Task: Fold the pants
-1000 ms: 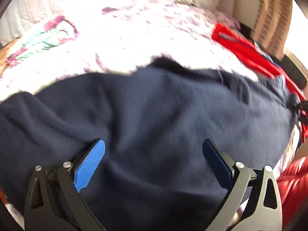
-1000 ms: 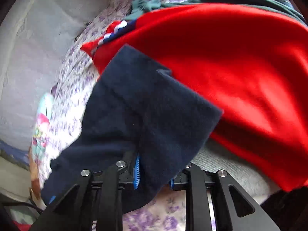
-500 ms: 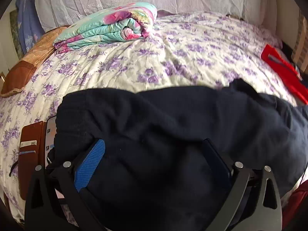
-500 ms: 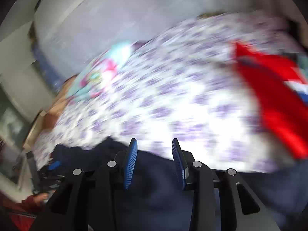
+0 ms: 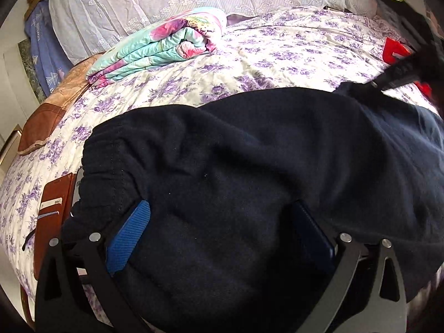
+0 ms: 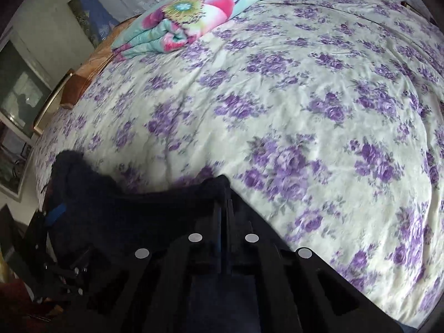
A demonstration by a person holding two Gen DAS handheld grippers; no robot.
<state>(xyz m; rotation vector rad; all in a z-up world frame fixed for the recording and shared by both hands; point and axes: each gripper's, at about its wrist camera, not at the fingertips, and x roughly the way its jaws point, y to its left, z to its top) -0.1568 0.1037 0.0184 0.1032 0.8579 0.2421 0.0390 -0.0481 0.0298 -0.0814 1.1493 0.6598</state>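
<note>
Now that the right gripper [image 6: 226, 211] has let go and pressed together empty, the pants [image 5: 249, 172] lie doubled on the bed [image 5: 291, 55]. Left gripper [image 5: 222, 227] sits spread over the near fold; smoothing seems next.

Free: wide bare bed [image 6: 319, 88] beyond the pants [image 5: 249, 166].
Obstacles: folded quilt [image 6: 191, 14] far left; wallet [image 5: 52, 211] beside the waistband.

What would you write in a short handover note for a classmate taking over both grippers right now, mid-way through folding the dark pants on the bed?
Left gripper: jaws wide open over the waistband end of the navy pants, nothing pinched.
Right gripper: shut at the pants' far edge; whether cloth is pinched is unclear.
Pants lie bunched across the near side of the floral bedspread, beside a brown wallet.
Done: pants laid on the bed.
Left: smooth them flat, then make the folds.
</note>
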